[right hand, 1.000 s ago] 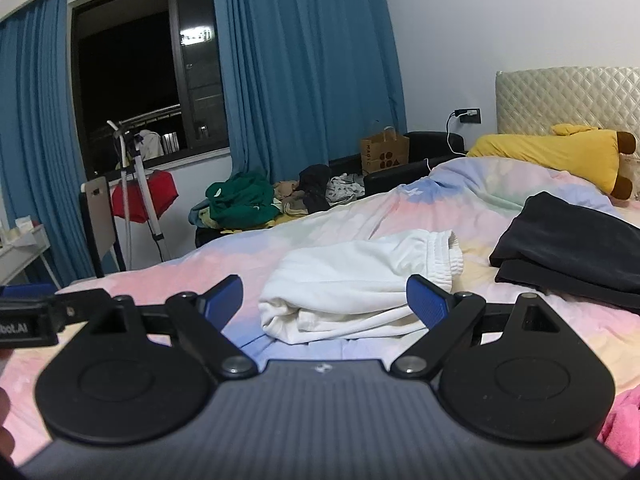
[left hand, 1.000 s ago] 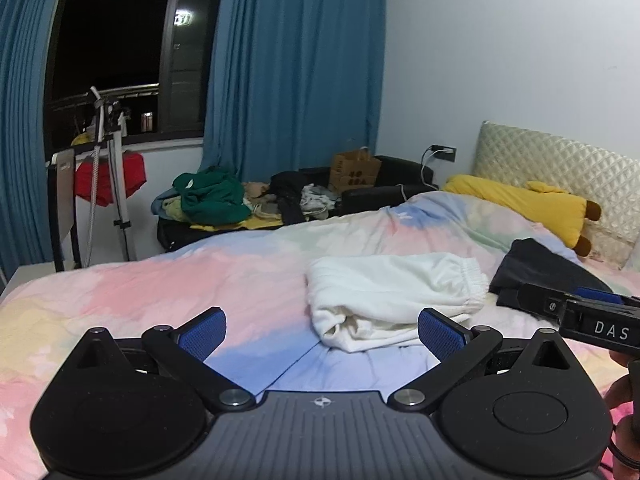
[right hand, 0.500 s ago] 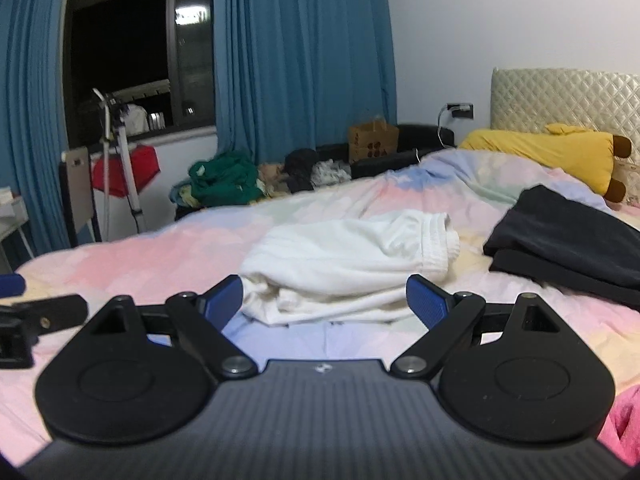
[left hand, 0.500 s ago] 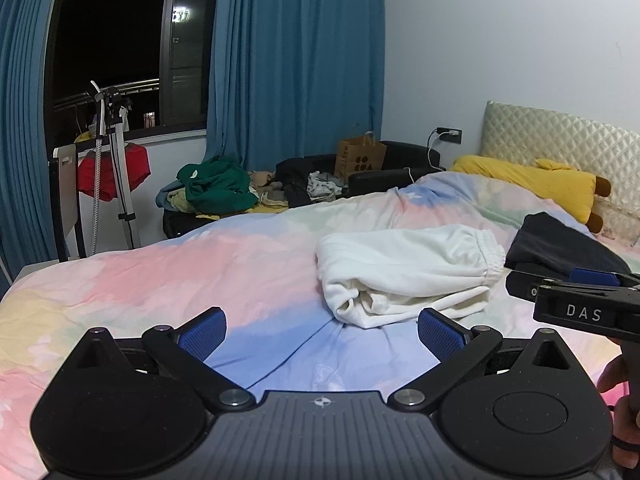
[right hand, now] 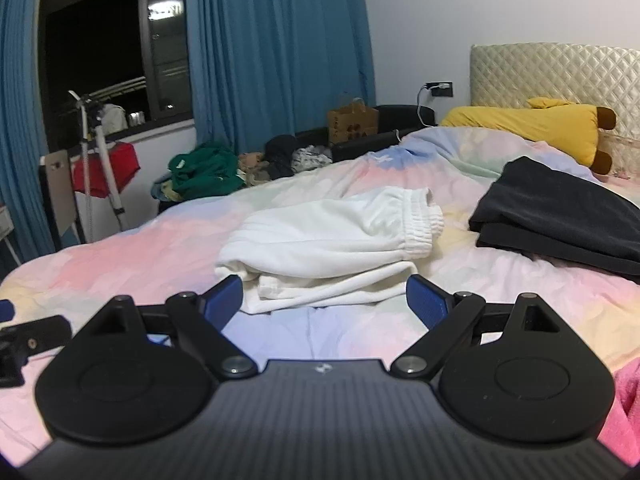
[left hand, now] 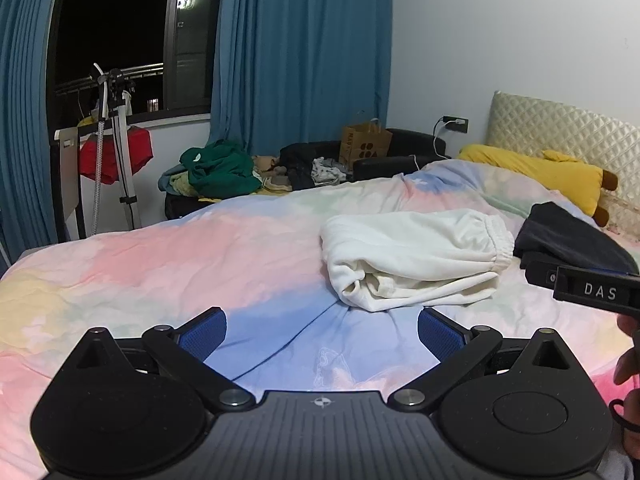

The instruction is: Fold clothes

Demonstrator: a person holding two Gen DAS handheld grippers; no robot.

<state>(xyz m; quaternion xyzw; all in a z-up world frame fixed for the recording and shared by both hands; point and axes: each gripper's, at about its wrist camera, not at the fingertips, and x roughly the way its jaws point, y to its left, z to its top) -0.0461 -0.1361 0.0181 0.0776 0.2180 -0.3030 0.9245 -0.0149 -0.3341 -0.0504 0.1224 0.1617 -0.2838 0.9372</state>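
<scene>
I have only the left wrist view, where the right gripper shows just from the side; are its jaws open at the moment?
Observer: Yes, the right gripper is open and empty, with the near edge of the white garment just ahead of it.
Operator: Thank you. Does the black garment touch the white one?
Observer: No, the black garment lies apart, folded in layers, with a strip of duvet showing between them.
</scene>
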